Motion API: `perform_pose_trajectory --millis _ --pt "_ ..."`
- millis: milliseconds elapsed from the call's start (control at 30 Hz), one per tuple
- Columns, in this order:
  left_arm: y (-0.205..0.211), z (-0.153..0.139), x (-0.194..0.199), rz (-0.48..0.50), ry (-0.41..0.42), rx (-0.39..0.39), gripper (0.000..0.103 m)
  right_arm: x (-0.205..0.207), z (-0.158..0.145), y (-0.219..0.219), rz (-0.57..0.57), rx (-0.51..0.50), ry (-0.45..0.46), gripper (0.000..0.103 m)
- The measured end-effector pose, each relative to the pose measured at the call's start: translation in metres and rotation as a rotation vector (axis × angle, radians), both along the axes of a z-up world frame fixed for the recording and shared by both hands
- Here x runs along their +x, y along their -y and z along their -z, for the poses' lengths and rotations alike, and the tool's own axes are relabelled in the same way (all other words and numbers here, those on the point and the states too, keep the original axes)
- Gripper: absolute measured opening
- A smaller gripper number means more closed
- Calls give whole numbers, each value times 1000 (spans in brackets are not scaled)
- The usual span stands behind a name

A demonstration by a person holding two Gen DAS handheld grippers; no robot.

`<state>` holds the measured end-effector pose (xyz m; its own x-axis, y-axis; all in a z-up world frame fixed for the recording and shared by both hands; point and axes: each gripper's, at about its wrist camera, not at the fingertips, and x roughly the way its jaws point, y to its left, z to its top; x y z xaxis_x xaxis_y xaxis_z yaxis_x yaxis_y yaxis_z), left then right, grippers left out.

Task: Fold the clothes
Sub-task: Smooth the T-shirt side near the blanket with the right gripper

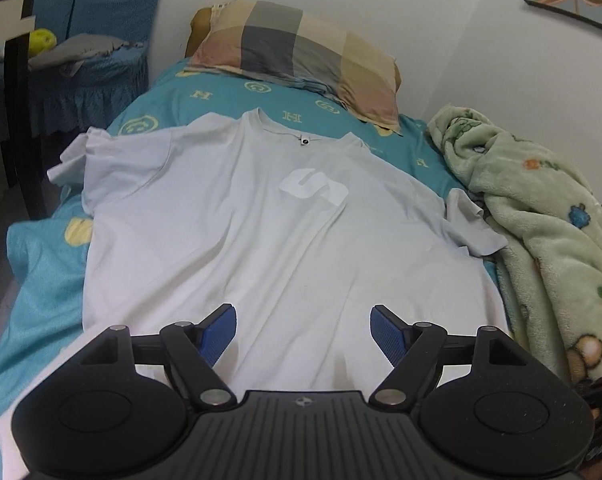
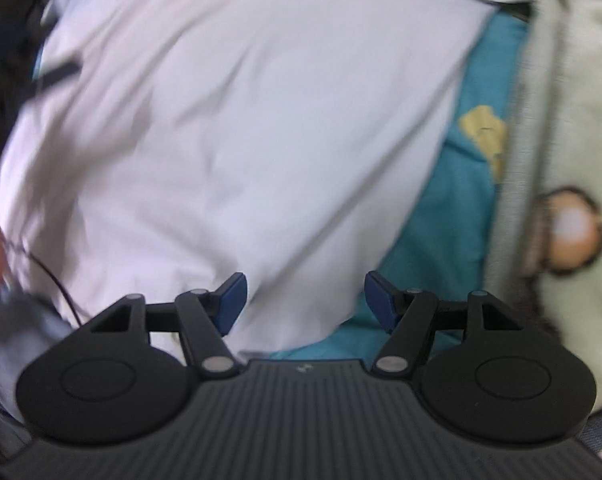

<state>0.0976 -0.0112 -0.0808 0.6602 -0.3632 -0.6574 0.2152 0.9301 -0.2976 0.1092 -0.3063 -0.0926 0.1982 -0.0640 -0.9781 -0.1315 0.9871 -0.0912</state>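
While spread flat, white T-shirt [image 1: 261, 216] under left hand-held gripper [image 1: 303, 330] and right hand-held gripper [image 2: 303, 300], both wide apart, empty.

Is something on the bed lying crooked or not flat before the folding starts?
Mostly tidy. The white T-shirt lies spread face up, but its sleeve by the bed's edge is crumpled, and the green fleece blanket is bunched beside the other sleeve.
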Motion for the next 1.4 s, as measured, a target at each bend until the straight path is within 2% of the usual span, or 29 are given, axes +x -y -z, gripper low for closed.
perform_pose_trajectory --millis 33,67,100,133,167,233,367,467,533,600,700,833,933,1000,1067,1167,1267,1333,1400 --pt "-3 0 -1 -2 -4 -7 76 -7 5 -9 -19 -4 -35 61" --pt "-4 0 -3 -4 -5 -3 76 -15 9 -17 -38 -7 -70 46" --pt "-6 0 -5 -6 -6 1 76 -22 14 -26 -57 -11 -106 38" --pt "-8 0 -7 -7 -7 3 76 -30 18 -35 -76 -15 -141 21" --pt "-11 0 -9 -8 -8 4 76 -36 22 -43 -97 -22 -171 11" --pt "-14 -1 -10 -7 -10 -7 76 -39 13 -49 -170 -74 -169 8" --pt "-13 0 -8 5 -29 -16 76 -43 -2 -46 -224 -151 -196 7" --pt "-8 5 -7 25 -44 8 76 -43 1 -30 -221 -187 -242 7" --pt "-5 8 -7 37 -52 22 76 -45 14 -24 -204 -207 -275 7" --pt "-3 11 -6 48 -61 35 76 -47 22 -22 -202 -197 -312 8" --pt "-2 12 -6 56 -63 33 76 -42 16 -25 -202 -183 -309 9" --pt "-2 13 -5 50 -63 18 76 -32 -13 -21 -166 -115 -244 11" --pt "-1 12 -4 43 -58 7 76 -20 -48 -5 -118 -37 -127 13" --pt "1 12 -4 38 -55 0 76 -3 -64 5 -70 10 -44 17" --pt "2 13 -3 37 -56 -8 76 13 -73 17 -3 55 7 27" --pt "4 16 0 37 -65 -18 76 34 -79 32 52 109 65 32" --pt "8 20 4 43 -70 -24 76 49 -79 48 101 166 104 32" --pt "11 23 8 50 -73 -30 76 49 -70 53 91 192 77 30" --pt "14 25 13 59 -79 -43 76 41 -58 49 52 145 52 28"
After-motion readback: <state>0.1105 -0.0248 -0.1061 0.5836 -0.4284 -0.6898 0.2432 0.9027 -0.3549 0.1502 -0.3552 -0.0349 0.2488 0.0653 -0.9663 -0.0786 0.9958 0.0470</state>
